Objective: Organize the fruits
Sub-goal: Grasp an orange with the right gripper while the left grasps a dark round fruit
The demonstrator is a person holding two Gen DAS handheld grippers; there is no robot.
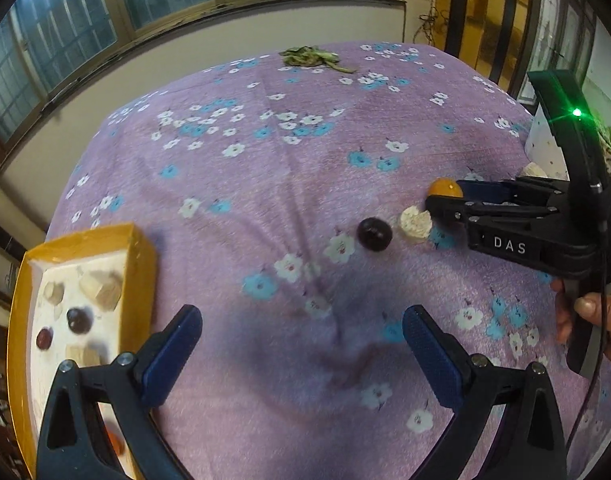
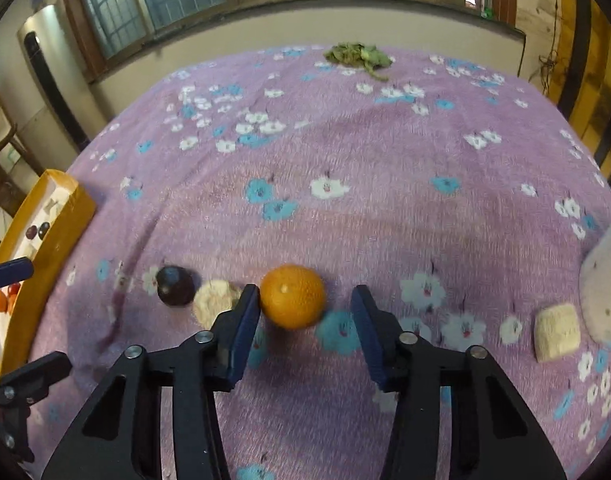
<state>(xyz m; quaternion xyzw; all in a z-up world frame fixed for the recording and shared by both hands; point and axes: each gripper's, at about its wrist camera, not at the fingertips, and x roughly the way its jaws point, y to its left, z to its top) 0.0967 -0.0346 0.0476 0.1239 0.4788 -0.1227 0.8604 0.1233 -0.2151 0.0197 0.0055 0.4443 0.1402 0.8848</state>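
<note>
A small orange [image 2: 292, 295] lies on the purple flowered cloth between the fingers of my right gripper [image 2: 305, 312], which is open around it; the left finger is at its side, the right one apart. In the left wrist view the orange [image 1: 445, 188] sits at the right gripper's tip [image 1: 441, 196]. A dark plum [image 2: 175, 285] [image 1: 374, 234] and a pale round slice [image 2: 215, 300] [image 1: 415, 223] lie just left of it. My left gripper [image 1: 301, 344] is open and empty above bare cloth, beside the yellow tray [image 1: 139, 252] holding plums and pale cubes.
A pale cube [image 2: 556, 332] and a white dotted object [image 2: 605, 296] lie at the right. A heap of green leaves [image 2: 357, 56] lies at the far edge of the cloth. The yellow tray [image 2: 61, 236] stands at the left edge. Windows run along the back wall.
</note>
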